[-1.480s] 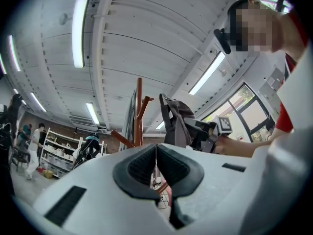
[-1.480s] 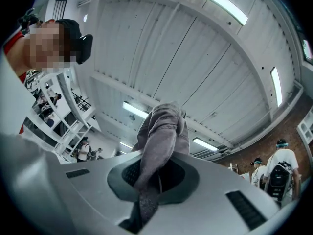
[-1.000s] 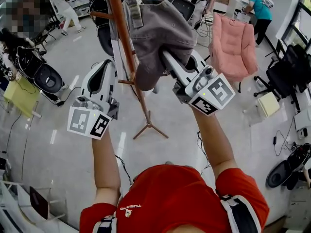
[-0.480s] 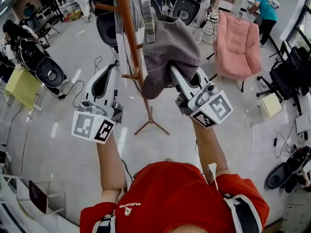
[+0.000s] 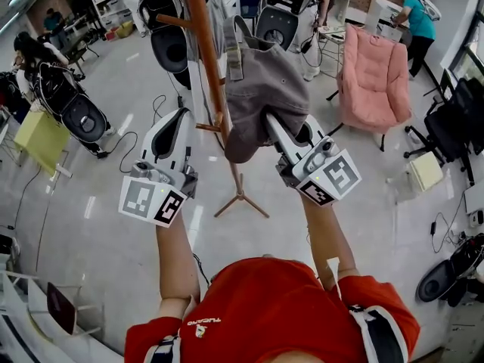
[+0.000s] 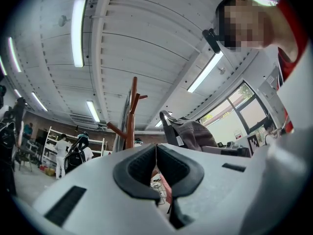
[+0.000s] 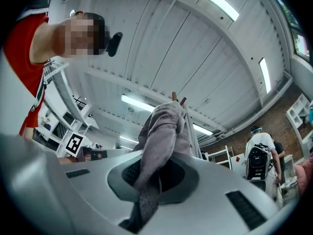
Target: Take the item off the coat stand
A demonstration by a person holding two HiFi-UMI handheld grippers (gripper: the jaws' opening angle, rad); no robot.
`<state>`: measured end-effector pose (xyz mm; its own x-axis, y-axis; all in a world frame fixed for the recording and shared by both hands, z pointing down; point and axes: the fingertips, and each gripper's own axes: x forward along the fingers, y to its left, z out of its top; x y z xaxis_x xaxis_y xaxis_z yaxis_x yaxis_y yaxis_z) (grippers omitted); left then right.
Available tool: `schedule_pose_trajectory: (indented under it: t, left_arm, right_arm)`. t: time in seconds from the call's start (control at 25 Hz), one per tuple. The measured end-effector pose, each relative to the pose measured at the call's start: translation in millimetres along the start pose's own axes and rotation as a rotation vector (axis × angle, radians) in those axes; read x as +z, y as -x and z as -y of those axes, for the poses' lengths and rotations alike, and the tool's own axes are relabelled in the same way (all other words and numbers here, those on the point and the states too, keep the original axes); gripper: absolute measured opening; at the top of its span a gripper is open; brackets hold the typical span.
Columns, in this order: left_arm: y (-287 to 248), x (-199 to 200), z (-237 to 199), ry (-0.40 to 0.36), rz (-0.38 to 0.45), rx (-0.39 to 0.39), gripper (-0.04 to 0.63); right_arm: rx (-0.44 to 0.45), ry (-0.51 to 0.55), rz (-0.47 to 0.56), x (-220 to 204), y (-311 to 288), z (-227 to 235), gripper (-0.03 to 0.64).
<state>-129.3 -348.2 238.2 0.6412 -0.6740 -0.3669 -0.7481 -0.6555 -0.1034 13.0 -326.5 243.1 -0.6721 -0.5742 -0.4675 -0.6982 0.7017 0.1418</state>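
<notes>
**Head view.** The right gripper (image 5: pixel 269 121), fingers clenched on the lower edge of the grey cap (image 5: pixel 265 89), holds the cap just right of the pole of the brown coat stand (image 5: pixel 206 59). In the left gripper view, a strip of ceiling shows between cap and stand. The left gripper (image 5: pixel 178 116), fingers pressed together with nothing between them, is raised just left of the pole. The stand's splayed feet rest on the pale floor (image 5: pixel 98 225). A pink armchair (image 5: pixel 370 66) stands well right of the stand.
</notes>
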Motion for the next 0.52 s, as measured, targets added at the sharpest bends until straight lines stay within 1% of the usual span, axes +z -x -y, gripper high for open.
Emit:
schedule_pose_trajectory:
  t: [0.52]
  left_arm:
    - [-4.1, -4.1, 0.8, 0.008, 0.0, 0.003, 0.013]
  right_arm:
    - [0.002, 0.002, 0.005, 0.5, 2.2, 5.2, 0.035]
